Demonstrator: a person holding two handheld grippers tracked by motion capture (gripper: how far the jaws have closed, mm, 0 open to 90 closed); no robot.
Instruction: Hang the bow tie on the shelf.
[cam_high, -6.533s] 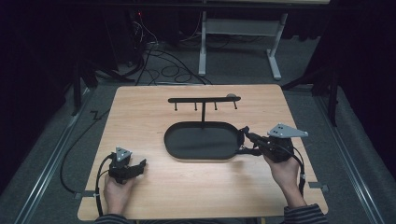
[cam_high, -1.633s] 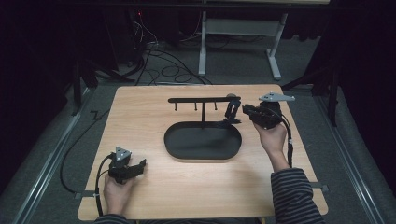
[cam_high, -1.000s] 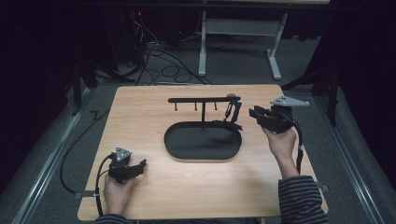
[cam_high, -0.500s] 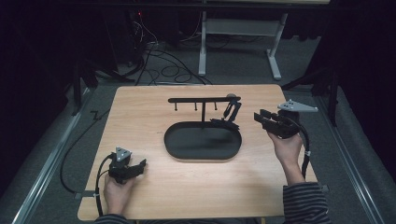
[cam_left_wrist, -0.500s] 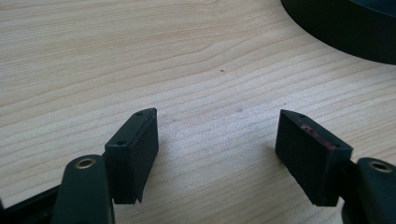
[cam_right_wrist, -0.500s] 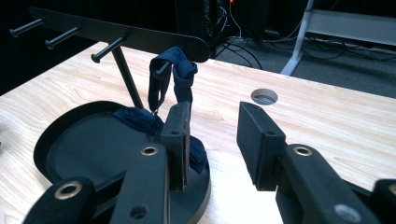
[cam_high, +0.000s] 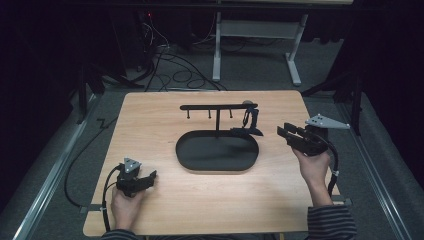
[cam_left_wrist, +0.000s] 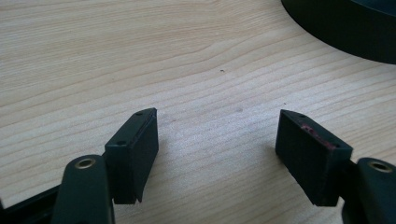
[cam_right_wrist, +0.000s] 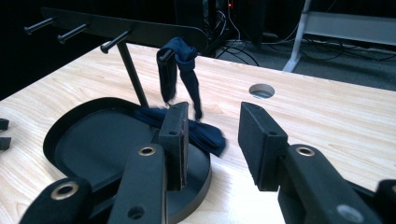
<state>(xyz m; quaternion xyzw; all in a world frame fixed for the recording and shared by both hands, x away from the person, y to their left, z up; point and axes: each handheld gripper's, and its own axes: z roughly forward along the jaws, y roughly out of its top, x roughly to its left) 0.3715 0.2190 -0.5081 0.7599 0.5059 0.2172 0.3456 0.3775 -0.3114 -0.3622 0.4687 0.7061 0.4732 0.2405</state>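
Right tongs (cam_high: 286, 134) withdrew from strap (cam_high: 248, 120) (jaws opening, empty).

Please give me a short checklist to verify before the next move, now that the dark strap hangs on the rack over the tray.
1. Strap looped on the rack's end peg: ok.
2. Strap's lower end inside the tray: not ok, it lies over the rim.
3. Right gripper free of the strap: ok; its jaws have just been opening, nothing between them.
4. Left gripper open and empty over the table: ok.
5. Rack upright: ok.
6. Strap secure on the peg: cannot tell.
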